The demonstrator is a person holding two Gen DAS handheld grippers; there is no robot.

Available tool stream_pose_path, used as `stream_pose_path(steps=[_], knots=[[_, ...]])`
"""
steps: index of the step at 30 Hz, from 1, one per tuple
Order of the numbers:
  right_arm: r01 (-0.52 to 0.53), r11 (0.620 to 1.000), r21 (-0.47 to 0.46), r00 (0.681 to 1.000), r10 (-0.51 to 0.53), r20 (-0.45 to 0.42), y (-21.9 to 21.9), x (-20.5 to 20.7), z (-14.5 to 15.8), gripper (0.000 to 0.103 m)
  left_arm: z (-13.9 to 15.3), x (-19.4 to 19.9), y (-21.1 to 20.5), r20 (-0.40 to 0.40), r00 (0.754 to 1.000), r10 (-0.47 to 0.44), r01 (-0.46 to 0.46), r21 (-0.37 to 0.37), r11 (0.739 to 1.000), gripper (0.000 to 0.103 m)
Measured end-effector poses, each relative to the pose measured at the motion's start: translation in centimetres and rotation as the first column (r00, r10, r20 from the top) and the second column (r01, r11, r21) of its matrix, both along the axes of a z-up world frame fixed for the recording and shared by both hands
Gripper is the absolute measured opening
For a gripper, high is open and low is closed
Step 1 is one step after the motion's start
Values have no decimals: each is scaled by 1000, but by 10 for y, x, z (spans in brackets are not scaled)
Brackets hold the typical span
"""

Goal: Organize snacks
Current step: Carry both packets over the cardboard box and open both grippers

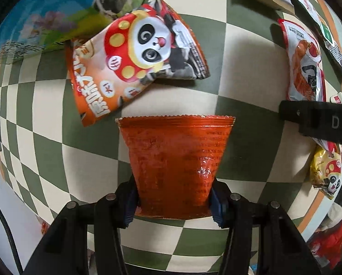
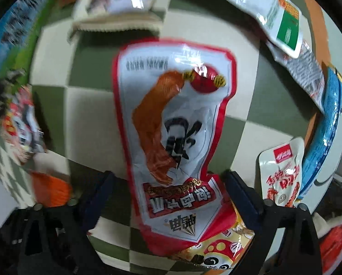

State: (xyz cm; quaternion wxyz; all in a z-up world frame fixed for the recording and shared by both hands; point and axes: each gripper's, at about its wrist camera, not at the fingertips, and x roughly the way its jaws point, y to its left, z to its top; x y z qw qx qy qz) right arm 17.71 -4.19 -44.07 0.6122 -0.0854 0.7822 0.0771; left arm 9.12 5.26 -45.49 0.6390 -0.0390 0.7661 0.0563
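While both grippers point down at the green-and-cream checkered cloth (image 1: 246, 73) | left gripper (image 1: 174, 202) clamped on orange-red packet (image 1: 174, 160), fine print unreadable | right gripper (image 2: 168, 197) jaws apart, straddling white-and-red chicken-foot pouch (image 2: 173, 123), pads clear | panda-face bag (image 1: 134, 61) lies beyond | black finger marked "DA" (image 1: 320, 121)

Panda snack bag (image 1: 134, 66) on tabletop (image 1: 239, 73), behind pouch (image 1: 175, 167) between left tool (image 1: 173, 206) pads, chicken-foot packet (image 2: 173, 137) at right, overlapping second panda bag (image 2: 216, 254), between right tool (image 2: 168, 197) fingers
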Motion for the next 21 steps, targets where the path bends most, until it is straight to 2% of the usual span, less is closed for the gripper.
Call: stream_pose_path(steps=[2,5,6,7,18,21], knots=[[1,1000,0,999,-1,32,7,-3,4,77,7,-4,4,4,1000,-2,2,5,1000,49],[9,1000,12,997,-10,79,13,-2,10,68,17,5,18,6,1000,-4,4,5,1000,48],[11,1000,23,996,-13,88,14,-2,13,61,17,6,24,8,1000,-6,6,5,1000,48],[17,1000,26,995,-20,95,16,-2,15,58,25,0,28,10,1000,-9,9,6,1000,48],[131,984,122,984,-144,103,-13,-7,38,54,57,17,49,41,999,-27,27,-6,1000,46],[145,978,149,979,-163,120,-22,-7,57,53,68,26,63,66,997,-37,37,-12,999,46]])
